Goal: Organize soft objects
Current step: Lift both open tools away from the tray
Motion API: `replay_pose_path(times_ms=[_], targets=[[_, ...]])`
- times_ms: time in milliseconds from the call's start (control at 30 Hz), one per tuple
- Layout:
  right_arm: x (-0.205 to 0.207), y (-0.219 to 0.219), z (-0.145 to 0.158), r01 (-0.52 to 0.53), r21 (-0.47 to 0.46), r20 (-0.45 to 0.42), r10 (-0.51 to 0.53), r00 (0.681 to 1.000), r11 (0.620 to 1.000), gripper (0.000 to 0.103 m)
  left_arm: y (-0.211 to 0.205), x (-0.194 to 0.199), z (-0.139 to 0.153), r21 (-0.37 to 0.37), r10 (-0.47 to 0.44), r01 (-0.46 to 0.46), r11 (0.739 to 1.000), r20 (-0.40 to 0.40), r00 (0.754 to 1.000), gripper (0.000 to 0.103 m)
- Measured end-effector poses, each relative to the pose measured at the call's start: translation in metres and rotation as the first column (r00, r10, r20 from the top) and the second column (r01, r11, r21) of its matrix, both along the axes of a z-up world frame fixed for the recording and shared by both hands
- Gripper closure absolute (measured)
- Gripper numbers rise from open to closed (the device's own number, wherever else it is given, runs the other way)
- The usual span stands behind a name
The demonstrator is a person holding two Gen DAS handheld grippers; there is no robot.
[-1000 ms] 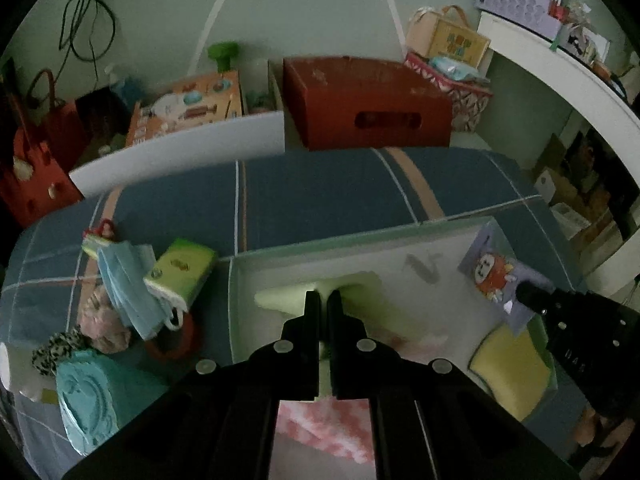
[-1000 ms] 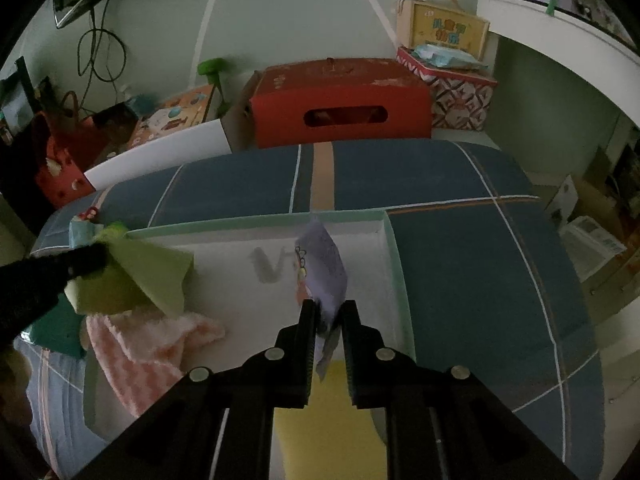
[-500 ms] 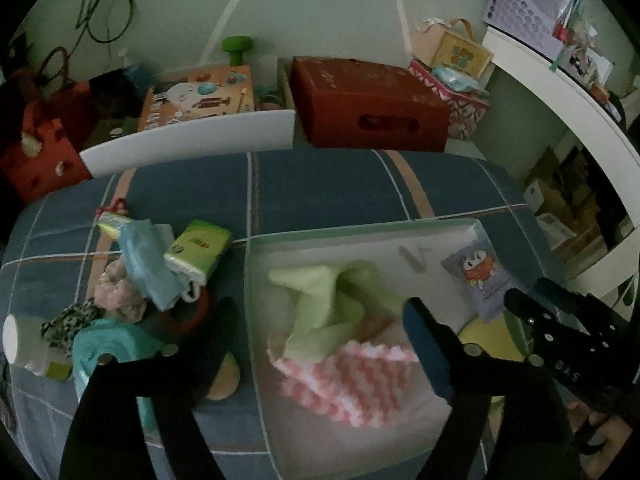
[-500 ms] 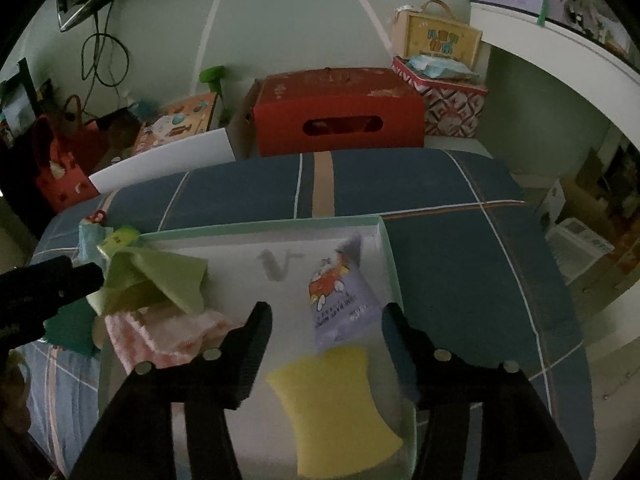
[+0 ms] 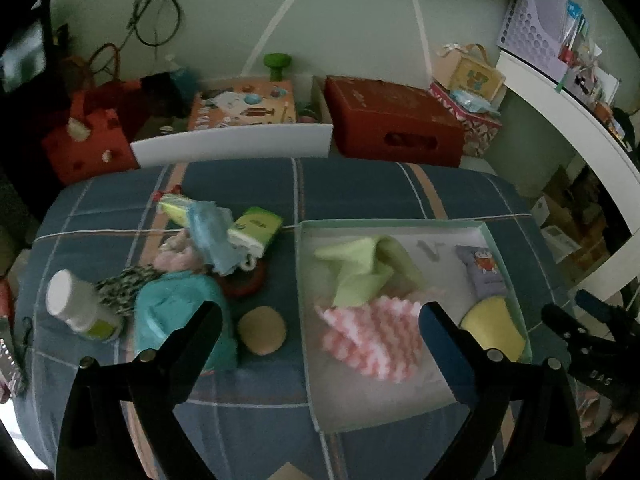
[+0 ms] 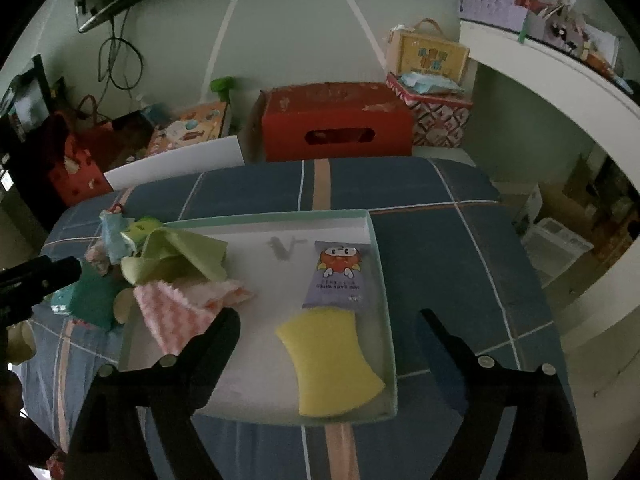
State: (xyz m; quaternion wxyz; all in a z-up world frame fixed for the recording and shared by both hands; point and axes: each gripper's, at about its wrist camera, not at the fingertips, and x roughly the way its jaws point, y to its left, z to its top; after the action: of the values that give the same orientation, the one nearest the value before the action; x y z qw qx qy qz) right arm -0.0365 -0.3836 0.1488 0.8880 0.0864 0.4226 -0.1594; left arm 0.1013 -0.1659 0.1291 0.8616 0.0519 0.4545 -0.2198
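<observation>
1. The tray (image 6: pixel 385 280) sits on the plaid desk (image 6: pixel 440 232) and holds four soft things.
2. A green cloth (image 5: pixel 360 270) lies crumpled in the tray's far-left part, partly on top of a pink cloth (image 5: pixel 372 340) that spreads toward the near side.
3. A wipes pack (image 6: pixel 338 276) lies flat against the tray's right wall, print facing up.
4. A yellow sponge (image 6: pixel 328 364) lies just nearer than the pack, touching its near edge, in the tray's near-right corner.
5. The left gripper (image 5: pixel 320 320) hangs above the tray's left wall with jaws spread wide and nothing between them.
6. The right gripper (image 6: pixel 326 328) hangs over the near side of the tray, jaws likewise released and empty, the sponge showing between them.
7. Left of the tray on the desk lies a loose heap: a teal roll (image 5: pixel 180 312), a tan puff (image 5: pixel 262 330), a red ring (image 5: pixel 244 282), a blue mask (image 5: pixel 212 236), a green tissue pack (image 5: pixel 256 228), a pink scrunchie (image 5: pixel 176 258) and a patterned scrunchie (image 5: pixel 124 286).
8. A white bottle (image 5: pixel 76 306) lies tilted at the heap's left edge.
9. Beyond the desk stand a red box (image 6: pixel 336 124), a white board (image 5: pixel 232 146) and a red bag (image 5: pixel 86 136) against the wall.
</observation>
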Motion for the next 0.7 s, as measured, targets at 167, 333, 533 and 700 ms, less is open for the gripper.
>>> replay_pose_path(times_ms=[167,333,533,700], targets=[[-0.03,0.013,0.01,0.004,0.005,0.008,-0.004,1.0,1.0,0.012,0.024,-0.022,0.016,-0.003,0.017,-0.017,1.0,0.05,0.999,0.004],[-0.052,0.029,0.011,0.019,0.032,0.013,-0.019,1.0,0.999,0.012,0.053,-0.043,0.025,-0.017,0.046,-0.045,0.999,0.086,0.995,0.004],[-0.061,0.055,0.015,0.005,0.068,0.032,-0.007,0.999,0.998,0.012,0.091,-0.058,0.027,-0.011,0.083,-0.082,0.997,0.108,0.991,0.003],[-0.056,0.083,0.02,-0.027,0.072,0.042,0.024,0.999,0.997,0.012,0.13,-0.06,0.025,-0.057,0.151,-0.146,0.988,0.093,0.984,0.003]])
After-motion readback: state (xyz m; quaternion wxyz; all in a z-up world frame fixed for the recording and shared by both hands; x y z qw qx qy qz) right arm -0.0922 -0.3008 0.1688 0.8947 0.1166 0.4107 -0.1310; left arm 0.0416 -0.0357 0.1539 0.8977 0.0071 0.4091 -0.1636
